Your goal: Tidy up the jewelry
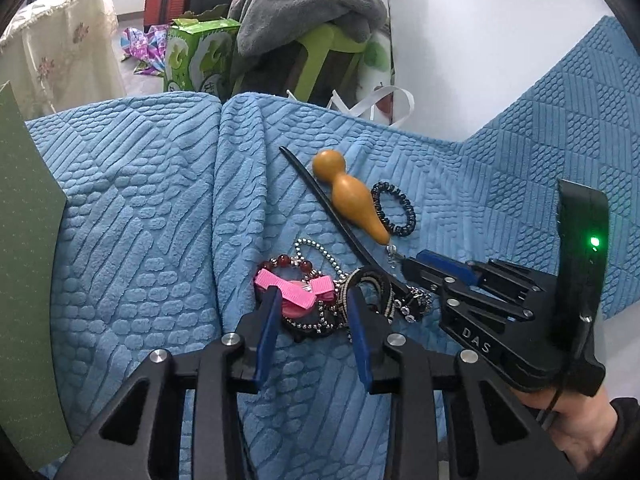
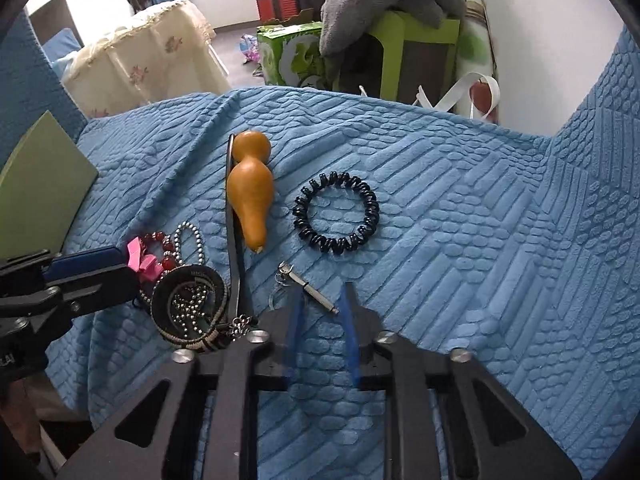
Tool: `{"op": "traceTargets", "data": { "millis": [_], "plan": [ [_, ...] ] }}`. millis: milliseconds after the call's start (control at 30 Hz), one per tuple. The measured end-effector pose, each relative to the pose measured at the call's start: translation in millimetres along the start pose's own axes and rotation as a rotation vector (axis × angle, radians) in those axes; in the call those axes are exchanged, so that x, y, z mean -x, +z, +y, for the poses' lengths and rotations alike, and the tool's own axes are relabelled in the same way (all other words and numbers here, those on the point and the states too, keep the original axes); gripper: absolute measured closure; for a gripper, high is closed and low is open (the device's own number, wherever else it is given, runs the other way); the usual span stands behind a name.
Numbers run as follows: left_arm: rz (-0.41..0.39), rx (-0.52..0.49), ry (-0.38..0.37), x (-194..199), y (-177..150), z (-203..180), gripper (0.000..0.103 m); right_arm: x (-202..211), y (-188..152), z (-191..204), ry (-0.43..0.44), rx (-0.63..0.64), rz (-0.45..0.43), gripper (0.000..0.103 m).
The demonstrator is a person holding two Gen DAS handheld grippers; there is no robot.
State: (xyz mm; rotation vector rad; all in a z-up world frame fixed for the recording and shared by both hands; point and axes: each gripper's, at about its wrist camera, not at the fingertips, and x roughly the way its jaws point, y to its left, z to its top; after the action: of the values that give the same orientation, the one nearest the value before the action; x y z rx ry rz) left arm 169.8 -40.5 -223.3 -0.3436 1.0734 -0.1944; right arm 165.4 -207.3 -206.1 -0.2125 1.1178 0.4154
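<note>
Carefully, I keep my left gripper point(image 1: 312, 300) part-open astride the pink bow clip point(image 1: 298, 292) in the tangled pile at 9 o'clock of the gourd point(image 2: 250, 184), while my right gripper point(image 2: 320, 300), blurred but nearly shut, brackets the small metal charm point(image 2: 316, 294) at 5 o'clock without clearly pinching it.

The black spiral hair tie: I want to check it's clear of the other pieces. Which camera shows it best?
The right wrist view: the black spiral hair tie lies whole and alone on the blue blanket, apart from the gourd. In the left wrist view it is smaller, foreshortened, close beside the gourd.
</note>
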Motion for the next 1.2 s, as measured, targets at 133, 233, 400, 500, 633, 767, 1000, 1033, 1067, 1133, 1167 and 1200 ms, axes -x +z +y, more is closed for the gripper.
{"op": "traceTargets", "data": {
  "millis": [133, 233, 400, 500, 633, 767, 1000, 1033, 1067, 1133, 1167, 1200],
  "plan": [
    [0.005, 0.004, 0.025, -5, 0, 0, 0.071, 0, -2, 6, -0.012, 0.028, 0.005, 0.098],
    [0.007, 0.012, 0.040, -9, -1, 0, 0.070, 2, -2, 1, 0.014, -0.016, 0.008, 0.100],
    [-0.008, 0.001, 0.055, -9, -4, -1, 0.070, 14, 0, -7, 0.038, -0.069, -0.030, 0.100],
    [-0.017, 0.002, 0.060, -11, -4, -3, 0.070, 16, -1, -10, 0.045, -0.098, -0.027, 0.100],
    [-0.027, -0.008, 0.067, -11, -5, -5, 0.071, 20, -2, -12, 0.058, -0.119, -0.032, 0.100],
    [-0.026, 0.015, 0.048, -8, -5, -2, 0.089, 22, -2, -13, 0.060, -0.145, -0.031, 0.100],
    [-0.017, 0.043, 0.024, 2, -7, 9, 0.102, 31, -7, -14, 0.063, -0.206, -0.051, 0.100],
    [-0.020, 0.050, 0.015, 4, -7, 12, 0.103, 32, -8, -13, 0.061, -0.207, -0.051, 0.100],
    [-0.023, 0.055, 0.012, 5, -6, 12, 0.103, 32, -9, -12, 0.062, -0.207, -0.050, 0.100],
    [-0.031, 0.053, 0.002, 10, -5, 13, 0.103, 31, -9, -9, 0.061, -0.202, -0.044, 0.100],
    [-0.037, 0.042, -0.005, 12, -4, 12, 0.103, 30, -9, -8, 0.058, -0.199, -0.041, 0.100],
    [-0.042, 0.026, -0.005, 14, -3, 11, 0.103, 29, -9, -7, 0.058, -0.199, -0.040, 0.100]
  ]
}}
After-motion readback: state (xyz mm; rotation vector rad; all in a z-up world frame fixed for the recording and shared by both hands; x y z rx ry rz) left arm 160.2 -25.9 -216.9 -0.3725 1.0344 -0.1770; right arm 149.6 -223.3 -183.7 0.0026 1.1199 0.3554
